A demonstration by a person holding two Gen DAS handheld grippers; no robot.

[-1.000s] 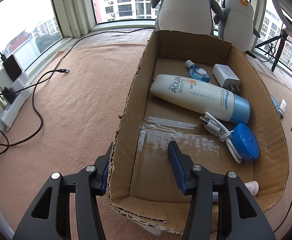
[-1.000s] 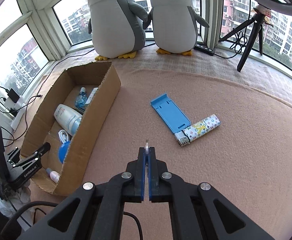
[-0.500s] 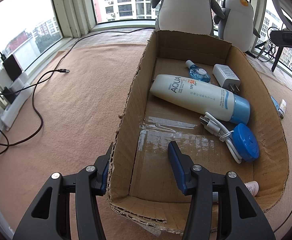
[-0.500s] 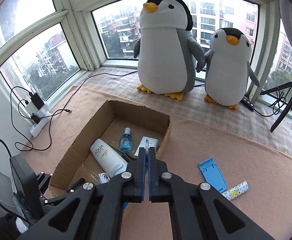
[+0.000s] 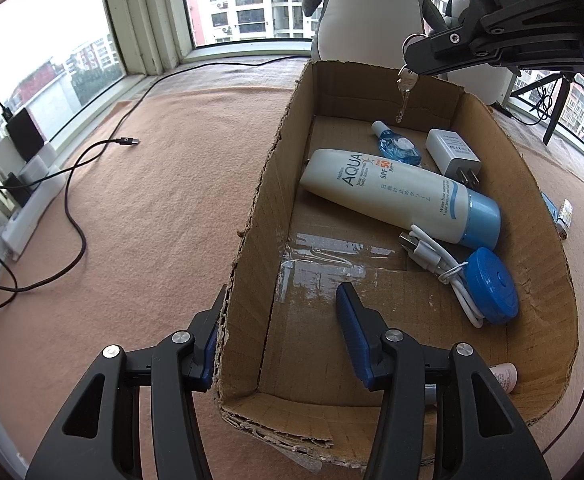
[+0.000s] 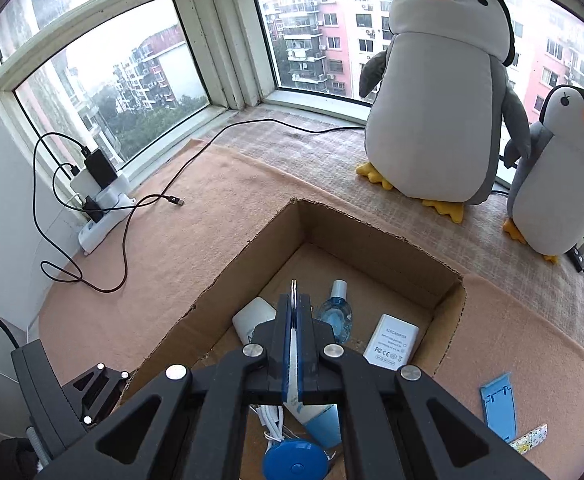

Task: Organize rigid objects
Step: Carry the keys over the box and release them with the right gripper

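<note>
Cardboard of the box (image 5: 252, 248), at its near left wall, is clamped between the jaws of the left gripper (image 5: 280, 340). Inside lie a blue round case (image 5: 492, 292) with white cable, a sunscreen bottle (image 5: 396, 196), a small blue bottle (image 5: 396, 146) and a white charger (image 5: 452, 156). Over the far end, a key (image 5: 405, 84) is held dangling by the closed jaws of the right gripper (image 6: 294, 300). Two plush penguins (image 6: 440, 92) are seen beyond.

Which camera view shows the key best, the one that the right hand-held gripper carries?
The left wrist view. There the key hangs free below the right hand-held gripper, over the far end of the cardboard box. The right wrist view shows only the thin metal ring edge between the shut fingertips; the key itself is hidden.
</note>
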